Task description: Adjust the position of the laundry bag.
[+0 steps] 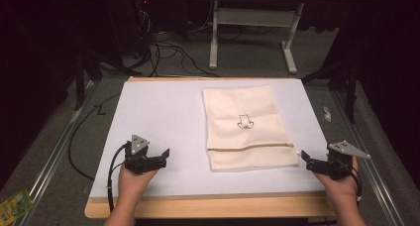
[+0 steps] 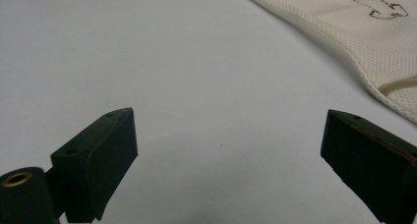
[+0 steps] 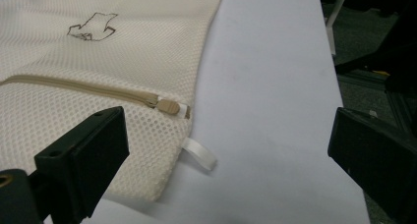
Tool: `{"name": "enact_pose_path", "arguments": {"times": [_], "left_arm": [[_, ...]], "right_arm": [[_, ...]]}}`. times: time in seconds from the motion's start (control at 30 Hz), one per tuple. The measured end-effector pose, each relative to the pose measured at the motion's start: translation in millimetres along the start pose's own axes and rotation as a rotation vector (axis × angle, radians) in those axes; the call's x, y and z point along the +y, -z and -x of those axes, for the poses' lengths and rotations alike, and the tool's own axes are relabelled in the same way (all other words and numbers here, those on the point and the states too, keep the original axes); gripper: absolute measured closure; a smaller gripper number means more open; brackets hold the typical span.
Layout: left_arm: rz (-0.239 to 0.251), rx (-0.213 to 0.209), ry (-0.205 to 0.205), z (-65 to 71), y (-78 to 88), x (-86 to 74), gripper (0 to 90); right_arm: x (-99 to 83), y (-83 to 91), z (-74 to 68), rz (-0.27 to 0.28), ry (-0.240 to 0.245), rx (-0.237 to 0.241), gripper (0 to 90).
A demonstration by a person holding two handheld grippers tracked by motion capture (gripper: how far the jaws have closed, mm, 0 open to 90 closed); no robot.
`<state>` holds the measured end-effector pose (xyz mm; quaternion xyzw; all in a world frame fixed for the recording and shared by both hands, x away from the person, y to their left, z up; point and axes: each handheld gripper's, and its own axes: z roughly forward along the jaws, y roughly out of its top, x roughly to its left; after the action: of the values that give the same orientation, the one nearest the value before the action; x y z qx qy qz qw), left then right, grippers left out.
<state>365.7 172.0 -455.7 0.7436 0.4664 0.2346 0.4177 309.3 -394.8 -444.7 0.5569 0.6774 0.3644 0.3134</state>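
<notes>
A cream mesh bag (image 1: 246, 127) lies flat on the white table mat (image 1: 163, 117), with a small dark outline drawing (image 1: 243, 122) on it and a tan zipper (image 1: 247, 147) across its near end. My left gripper (image 1: 165, 157) rests on the mat to the bag's left, open, with nothing between its jaws; the bag's edge (image 2: 373, 42) shows at upper right. My right gripper (image 1: 303, 158) sits at the bag's near right corner, open. Ahead of it lie the zipper pull (image 3: 169, 106) and a white loop tab (image 3: 199, 154). Neither gripper touches the bag.
The mat covers a wooden board (image 1: 208, 206) whose front edge runs near the person's hands. Grey floor with black cables (image 1: 163, 52) and a white table frame (image 1: 252, 23) lie beyond. A green packet (image 1: 14, 205) lies on the floor at lower left.
</notes>
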Motion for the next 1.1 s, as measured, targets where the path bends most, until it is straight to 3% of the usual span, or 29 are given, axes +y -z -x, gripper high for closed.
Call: {"name": "enact_pose_path", "arguments": {"times": [0.2, 0.37, 0.57, 0.6, 0.63, 0.67, 0.77, 0.8, 0.83, 0.87, 0.9, 0.93, 0.97, 1.0, 1.1], "left_arm": [[0.036, 0.017, 0.062, -5.4, 2.0, 4.3, 7.7], [0.021, 0.016, 0.034, -2.8, -0.1, 2.9, 8.8], [0.026, -0.042, 0.032, 7.8, -1.8, 4.8, 15.2], [0.021, -0.099, 0.052, 17.5, -8.6, 7.6, 15.9], [0.021, -0.099, 0.052, 17.5, -8.6, 7.6, 16.6], [0.013, -0.135, 0.052, 27.2, -14.9, 10.0, 16.6], [-0.035, -0.197, -0.007, 56.3, -33.5, 15.9, 20.4], [-0.050, -0.247, -0.032, 71.9, -44.6, 18.7, 26.2], [-0.050, -0.247, -0.032, 71.9, -44.6, 18.7, 27.7], [-0.065, -0.268, -0.047, 89.3, -59.7, 22.4, 30.4], [-0.065, -0.268, -0.047, 89.3, -59.7, 22.4, 32.5], [-0.087, -0.259, -0.061, 103.6, -73.3, 25.5, 33.9], [-0.087, -0.259, -0.061, 103.6, -73.3, 25.5, 35.0], [-0.114, -0.242, -0.082, 116.1, -84.5, 27.4, 37.5], [-0.130, -0.213, -0.102, 125.1, -92.0, 25.7, 54.5]], "right_arm": [[0.8, -5.4, -3.1, -0.008, 0.018, 0.011, 2.3], [-0.5, -2.7, -2.7, 0.001, 0.011, 0.014, 2.5], [-0.9, -0.8, -1.1, 0.014, 0.003, 0.010, 3.6], [-1.3, -1.4, -0.7, 0.013, 0.005, 0.010, 3.7], [-1.5, -1.9, -0.5, 0.011, 0.004, 0.010, 3.7], [-1.5, -1.9, -0.5, 0.011, 0.004, 0.010, 3.7], [-2.3, -4.3, -1.5, 0.003, 0.003, 0.012, 4.0], [-2.5, -5.5, -3.7, -0.002, 0.015, 0.014, 4.0], [-2.5, -5.5, -3.7, -0.002, 0.015, 0.014, 4.0], [-2.4, -6.9, -5.3, -0.004, 0.021, 0.015, 4.2], [-2.4, -6.9, -5.3, -0.004, 0.021, 0.015, 4.2], [-2.1, -7.8, -5.9, -0.005, 0.029, 0.020, 4.4], [-2.1, -7.8, -5.9, -0.005, 0.029, 0.020, 4.4], [-2.1, -8.3, -5.6, -0.006, 0.042, 0.022, 4.7], [-2.8, -7.7, -5.2, -0.006, 0.034, 0.029, 5.5]]}}
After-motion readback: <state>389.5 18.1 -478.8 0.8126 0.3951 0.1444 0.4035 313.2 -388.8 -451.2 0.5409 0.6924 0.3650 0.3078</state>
